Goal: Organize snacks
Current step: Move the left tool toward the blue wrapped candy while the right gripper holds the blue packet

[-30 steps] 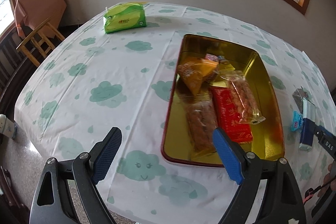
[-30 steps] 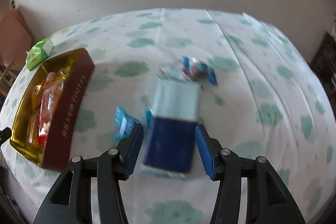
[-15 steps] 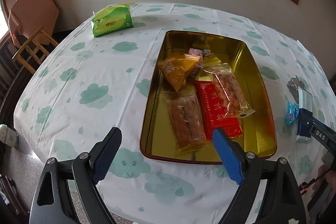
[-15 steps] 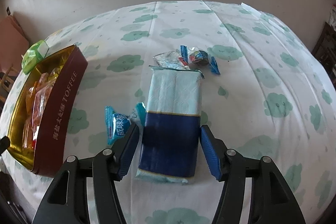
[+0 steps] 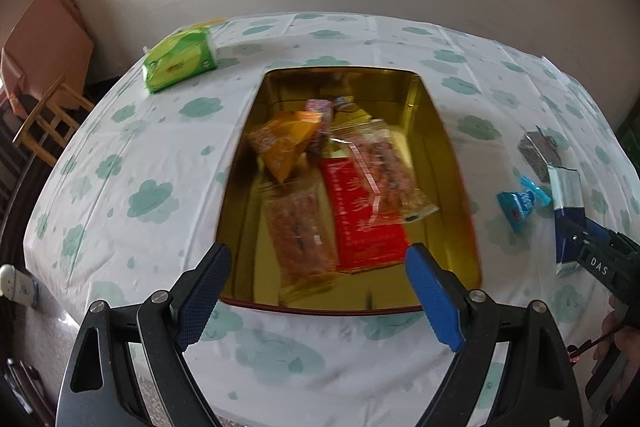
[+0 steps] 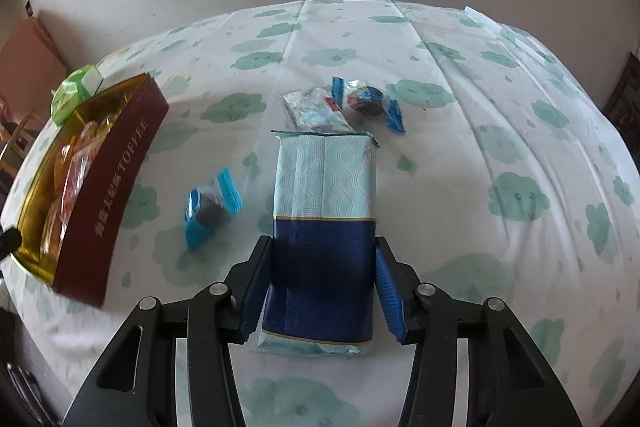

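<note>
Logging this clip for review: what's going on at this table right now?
A person is sorting snacks into a gold-lined toffee tin. The right tool has just been closing on a long blue-and-white packet lying on the tablecloth, pads at its sides. The left tool hangs open and empty over the tin's near end, which already holds several packets. Three small wrapped sweets lie loose outside the tin.
</note>
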A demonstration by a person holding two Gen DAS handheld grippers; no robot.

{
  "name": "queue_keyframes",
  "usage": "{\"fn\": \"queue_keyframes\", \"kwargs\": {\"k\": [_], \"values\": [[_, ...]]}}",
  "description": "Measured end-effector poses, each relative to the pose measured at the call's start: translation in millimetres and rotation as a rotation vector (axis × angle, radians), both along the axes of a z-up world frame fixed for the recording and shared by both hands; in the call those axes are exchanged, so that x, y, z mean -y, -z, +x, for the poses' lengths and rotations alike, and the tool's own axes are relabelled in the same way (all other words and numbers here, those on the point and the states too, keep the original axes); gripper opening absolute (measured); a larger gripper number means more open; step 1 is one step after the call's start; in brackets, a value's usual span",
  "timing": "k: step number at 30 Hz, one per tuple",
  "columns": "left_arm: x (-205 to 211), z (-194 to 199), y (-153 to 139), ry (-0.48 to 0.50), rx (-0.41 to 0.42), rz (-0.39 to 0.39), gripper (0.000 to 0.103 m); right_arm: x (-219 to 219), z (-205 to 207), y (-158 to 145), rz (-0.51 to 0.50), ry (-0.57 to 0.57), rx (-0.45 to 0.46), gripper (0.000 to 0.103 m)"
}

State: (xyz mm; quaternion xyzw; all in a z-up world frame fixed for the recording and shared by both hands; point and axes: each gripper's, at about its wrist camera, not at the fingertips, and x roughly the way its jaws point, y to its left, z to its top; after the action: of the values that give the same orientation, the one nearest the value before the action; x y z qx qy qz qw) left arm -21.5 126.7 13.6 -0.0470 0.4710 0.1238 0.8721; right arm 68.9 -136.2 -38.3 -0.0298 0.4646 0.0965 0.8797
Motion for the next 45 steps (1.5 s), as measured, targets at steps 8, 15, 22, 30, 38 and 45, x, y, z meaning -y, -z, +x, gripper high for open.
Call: {"fn": "queue_keyframes", "kwargs": {"k": [8,15,22,30,38,45], "values": [[38,10,-7,0.097,0.012,0.026,0.086,33,-9,-8,-0.053,0.033,0.036,0.050],[70,19,-7,0.175,0.016,0.041,0.086,66,1,-4,-0.076,0.070,0.036,0.050],[92,34,0,0.238,0.004,0.029,0.086,80,15,4,-0.067,0.078,0.048,0.050],[115,48,8,0.308,-0.014,0.026,0.086,84,20,10,-0.058,0.080,0.074,0.051],[136,69,21,0.363,-0.049,0.014,0.086,98,32,12,-0.059,0.104,0.101,0.051],[155,90,37,0.432,-0.061,0.032,0.085,100,33,11,-0.064,0.102,0.101,0.051]]}}
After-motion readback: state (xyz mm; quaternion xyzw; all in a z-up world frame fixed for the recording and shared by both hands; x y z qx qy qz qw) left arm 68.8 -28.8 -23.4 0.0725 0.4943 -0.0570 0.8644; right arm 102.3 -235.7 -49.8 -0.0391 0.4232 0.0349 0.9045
